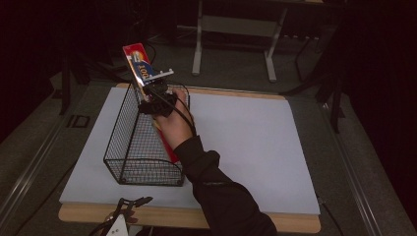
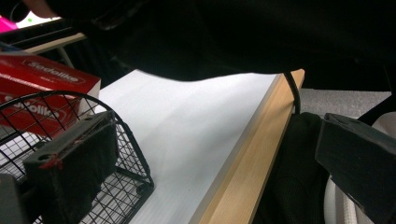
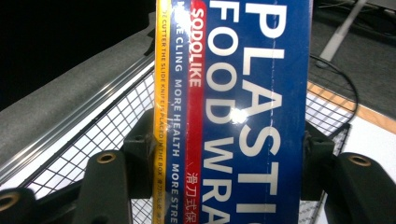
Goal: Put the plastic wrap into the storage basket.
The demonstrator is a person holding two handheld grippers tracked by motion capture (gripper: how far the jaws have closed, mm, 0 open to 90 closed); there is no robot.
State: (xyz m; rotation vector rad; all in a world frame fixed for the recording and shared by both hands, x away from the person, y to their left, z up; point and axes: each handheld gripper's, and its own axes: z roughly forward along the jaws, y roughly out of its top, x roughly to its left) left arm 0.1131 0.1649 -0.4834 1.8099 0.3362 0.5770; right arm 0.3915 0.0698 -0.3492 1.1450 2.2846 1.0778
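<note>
At the upper left of the high view the right gripper (image 1: 156, 101) is clamped on the plastic wrap box (image 1: 141, 66), tilted half inside the wire basket (image 1: 129, 147), apparently unfinished, while the left gripper (image 1: 132, 204) waits spread and empty.

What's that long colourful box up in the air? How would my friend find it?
Start at the white table and find the black wire basket on its left side. Slanting up out of the basket is the plastic food wrap box, pinched by the right gripper. It is the one brightly coloured thing there: blue, red and yellow, with big white letters.
</note>
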